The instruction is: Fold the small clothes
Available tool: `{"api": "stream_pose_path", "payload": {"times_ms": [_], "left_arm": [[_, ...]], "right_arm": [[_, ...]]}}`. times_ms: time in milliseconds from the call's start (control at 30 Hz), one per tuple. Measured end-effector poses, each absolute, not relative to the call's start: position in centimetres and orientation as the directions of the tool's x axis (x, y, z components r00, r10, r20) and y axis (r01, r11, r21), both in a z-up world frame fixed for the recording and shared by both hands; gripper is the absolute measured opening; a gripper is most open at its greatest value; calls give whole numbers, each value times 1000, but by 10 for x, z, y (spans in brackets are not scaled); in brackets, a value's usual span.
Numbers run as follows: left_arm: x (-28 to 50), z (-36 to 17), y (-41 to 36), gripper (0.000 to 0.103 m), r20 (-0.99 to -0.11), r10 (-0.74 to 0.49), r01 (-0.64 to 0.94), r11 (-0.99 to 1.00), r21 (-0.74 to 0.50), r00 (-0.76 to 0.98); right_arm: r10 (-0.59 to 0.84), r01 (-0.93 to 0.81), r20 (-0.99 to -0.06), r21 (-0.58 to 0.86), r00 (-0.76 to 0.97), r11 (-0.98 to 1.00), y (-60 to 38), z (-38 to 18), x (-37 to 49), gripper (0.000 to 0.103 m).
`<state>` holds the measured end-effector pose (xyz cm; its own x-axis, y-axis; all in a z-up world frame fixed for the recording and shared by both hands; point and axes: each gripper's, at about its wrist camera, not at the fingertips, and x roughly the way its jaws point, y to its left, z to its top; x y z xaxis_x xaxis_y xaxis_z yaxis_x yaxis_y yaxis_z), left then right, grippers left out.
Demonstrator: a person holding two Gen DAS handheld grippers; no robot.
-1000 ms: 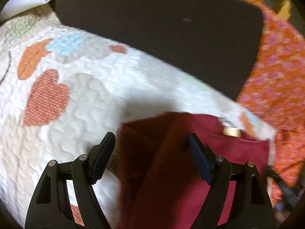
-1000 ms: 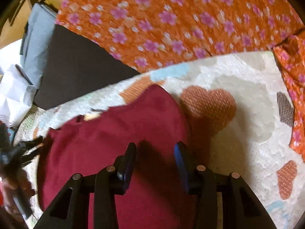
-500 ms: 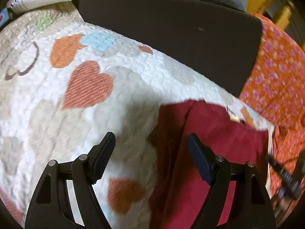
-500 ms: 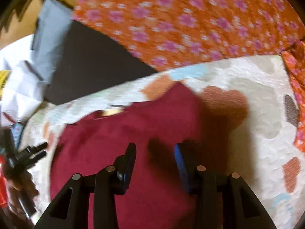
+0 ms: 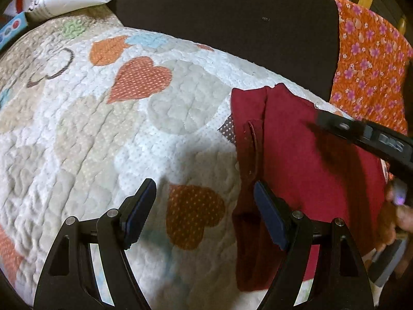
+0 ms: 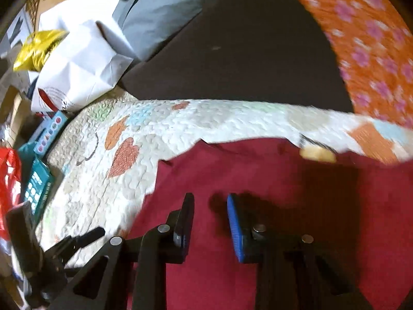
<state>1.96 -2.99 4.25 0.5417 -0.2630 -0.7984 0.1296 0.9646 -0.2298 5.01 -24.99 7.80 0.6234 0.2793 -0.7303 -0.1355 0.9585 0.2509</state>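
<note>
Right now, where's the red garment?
The red garment lies on the heart quilt, right of the open left gripper in the left wrist view. In the right wrist view it lies under the open right gripper.

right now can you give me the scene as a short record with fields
surface: heart-patterned quilt
garment: dark red garment lying flat on the quilt, partly folded along its left edge
left gripper: open, empty, over the quilt at the garment's left edge
right gripper: open, empty, over the garment
beyond quilt: dark cushion, orange floral cloth
</note>
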Motion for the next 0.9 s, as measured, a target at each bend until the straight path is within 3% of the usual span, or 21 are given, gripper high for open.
{"api": "stream_pose_path", "payload": {"times_ms": [300, 767, 900], "left_arm": [[34, 36, -31, 79, -794, -261, 150, 965, -214, 549], [35, 31, -30, 78, -799, -225, 131, 974, -183, 558], [36, 28, -31, 78, -804, -222, 127, 975, -182, 552]], "right_arm": [[236, -126, -781, 201, 578, 972, -201, 42, 111, 26], [263, -171, -746, 200, 612, 965, -214, 68, 52, 25], [237, -144, -800, 188, 552, 972, -213, 43, 62, 26]]}}
